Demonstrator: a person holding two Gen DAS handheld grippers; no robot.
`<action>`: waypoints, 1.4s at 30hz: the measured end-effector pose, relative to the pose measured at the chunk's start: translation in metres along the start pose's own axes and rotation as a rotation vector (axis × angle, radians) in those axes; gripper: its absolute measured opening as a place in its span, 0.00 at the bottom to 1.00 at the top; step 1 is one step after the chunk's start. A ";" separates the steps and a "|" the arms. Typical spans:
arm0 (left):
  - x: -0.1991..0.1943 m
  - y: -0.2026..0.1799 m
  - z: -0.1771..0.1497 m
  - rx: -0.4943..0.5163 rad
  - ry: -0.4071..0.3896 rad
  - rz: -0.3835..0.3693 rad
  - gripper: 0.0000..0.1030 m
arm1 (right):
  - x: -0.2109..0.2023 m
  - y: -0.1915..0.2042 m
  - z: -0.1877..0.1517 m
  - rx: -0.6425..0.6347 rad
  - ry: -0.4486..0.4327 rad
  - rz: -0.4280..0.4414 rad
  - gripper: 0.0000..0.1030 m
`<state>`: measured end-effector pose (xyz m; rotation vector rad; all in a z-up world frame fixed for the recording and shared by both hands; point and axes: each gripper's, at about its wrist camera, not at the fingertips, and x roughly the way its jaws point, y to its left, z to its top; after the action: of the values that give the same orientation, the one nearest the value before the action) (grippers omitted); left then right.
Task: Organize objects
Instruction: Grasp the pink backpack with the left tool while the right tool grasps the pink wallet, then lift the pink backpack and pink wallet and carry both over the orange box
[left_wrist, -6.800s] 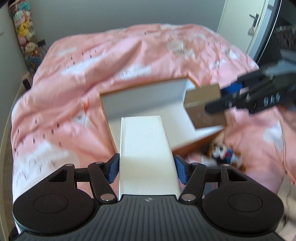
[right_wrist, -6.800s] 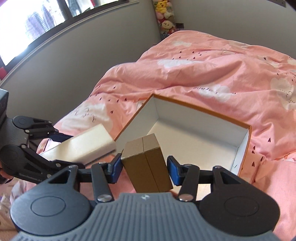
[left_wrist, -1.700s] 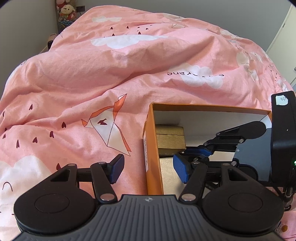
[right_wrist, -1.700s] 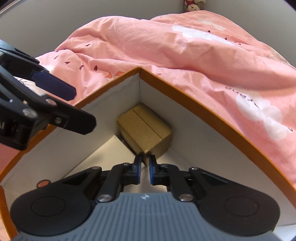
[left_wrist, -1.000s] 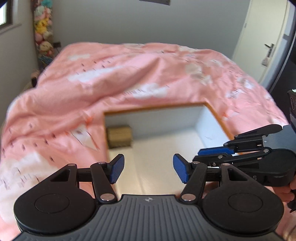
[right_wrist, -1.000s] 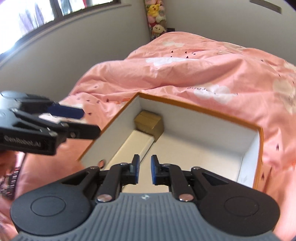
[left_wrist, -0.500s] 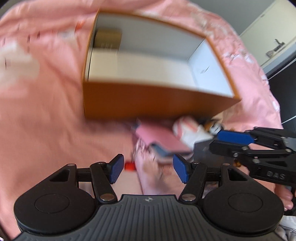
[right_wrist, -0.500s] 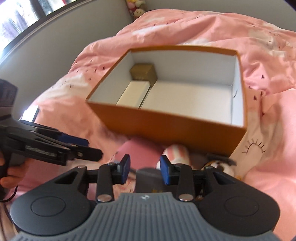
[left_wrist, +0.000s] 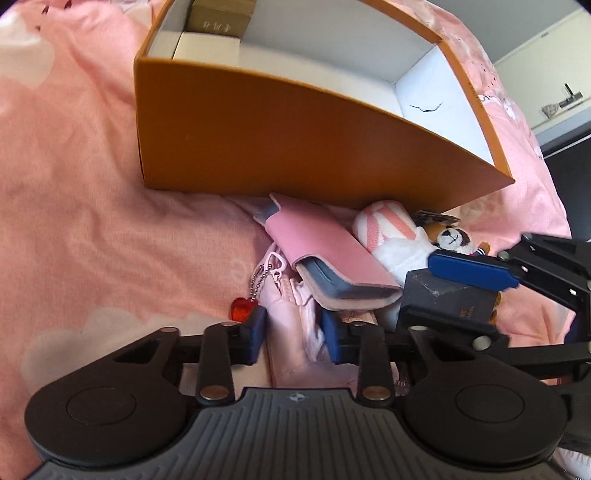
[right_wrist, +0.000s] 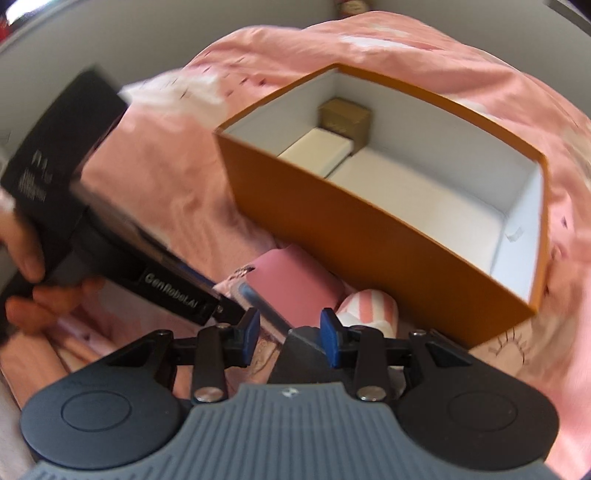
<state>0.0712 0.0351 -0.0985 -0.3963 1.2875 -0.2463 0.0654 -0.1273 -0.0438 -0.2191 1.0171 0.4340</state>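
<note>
An orange box (left_wrist: 295, 140) with a white inside stands on the pink bed, also in the right wrist view (right_wrist: 369, 236). A gold box (left_wrist: 219, 14) and a white box (left_wrist: 207, 48) lie in its far left corner. In front of it lies a pile: a pink case (left_wrist: 325, 251), a pale pink pouch (left_wrist: 291, 306) with a red heart charm (left_wrist: 242, 308), a striped plush (left_wrist: 384, 229), a dog plush (left_wrist: 450, 234) and a black box (left_wrist: 447, 299). My left gripper (left_wrist: 291, 334) is open around the pouch. My right gripper (right_wrist: 290, 332) is open over the black box (right_wrist: 299, 350).
The pink duvet (left_wrist: 66, 184) covers the bed all around. A grey wall (right_wrist: 110, 33) runs along the far side. A white door (left_wrist: 554, 92) shows at the upper right.
Both grippers have dropped from above the orange box to the pile in front of it. The left jaws now straddle the pink pouch and the right jaws have widened over the black box.
</note>
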 end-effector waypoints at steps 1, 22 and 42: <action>-0.002 0.000 -0.001 0.005 -0.004 0.001 0.30 | 0.002 0.002 0.002 -0.034 0.011 0.002 0.41; -0.032 0.000 -0.003 0.029 -0.066 0.094 0.19 | 0.053 0.035 0.029 -0.209 0.097 0.016 0.41; -0.032 0.004 0.013 0.037 -0.181 0.127 0.19 | 0.046 0.007 0.056 -0.057 0.243 0.016 0.31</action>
<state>0.0750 0.0534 -0.0691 -0.2973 1.1237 -0.1241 0.1268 -0.0889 -0.0545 -0.3210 1.2464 0.4593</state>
